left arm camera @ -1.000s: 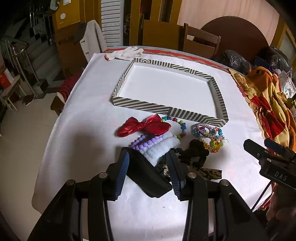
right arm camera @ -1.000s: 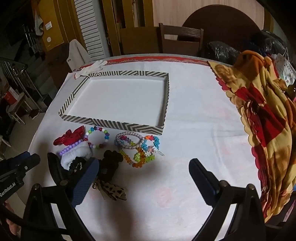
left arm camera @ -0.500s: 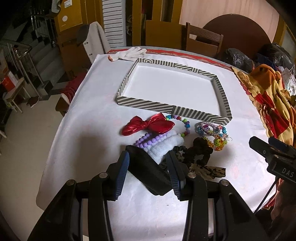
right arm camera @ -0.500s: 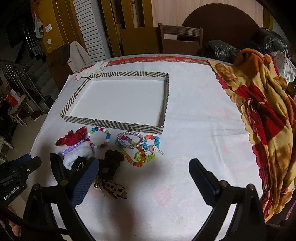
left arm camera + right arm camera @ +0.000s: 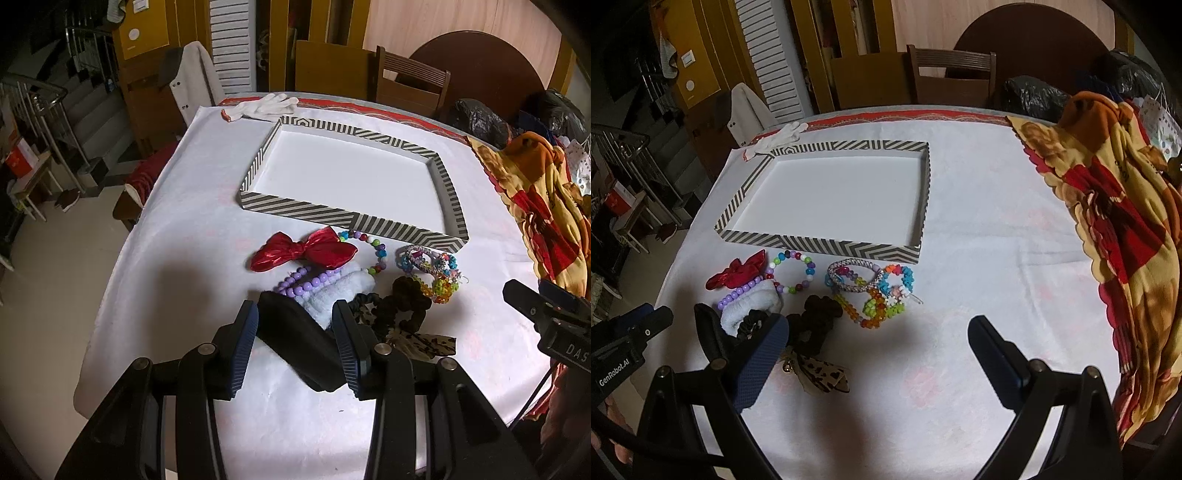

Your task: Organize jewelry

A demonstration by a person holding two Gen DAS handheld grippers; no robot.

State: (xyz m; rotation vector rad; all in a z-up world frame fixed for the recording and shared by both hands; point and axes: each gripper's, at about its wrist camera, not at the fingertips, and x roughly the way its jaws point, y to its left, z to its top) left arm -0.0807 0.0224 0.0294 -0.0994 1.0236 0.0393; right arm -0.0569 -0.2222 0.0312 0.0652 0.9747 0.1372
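Observation:
A pile of jewelry lies on the white tablecloth in front of a striped tray (image 5: 332, 216) with a bare white floor. The pile holds a red bow (image 5: 303, 251), purple beads (image 5: 299, 282), a white fluffy scrunchie (image 5: 343, 286), a multicolour bead bracelet (image 5: 792, 273), bright bracelets (image 5: 875, 291), a dark scrunchie (image 5: 816, 317) and a leopard bow (image 5: 820, 373). My left gripper (image 5: 294, 306) hovers just short of the pile, shut on a black object (image 5: 299, 343). My right gripper (image 5: 877, 325) stands wide open over the cloth, near the bright bracelets, holding nothing.
A white glove (image 5: 262, 107) lies beyond the tray's far left corner. An orange and red cloth (image 5: 1115, 229) drapes over the table's right side. Chairs and black bags stand behind the table. The table edge drops off at the left.
The scene slides slightly right in both views, so the grippers have drifted a little left. The left gripper still holds the black object and the right stays open.

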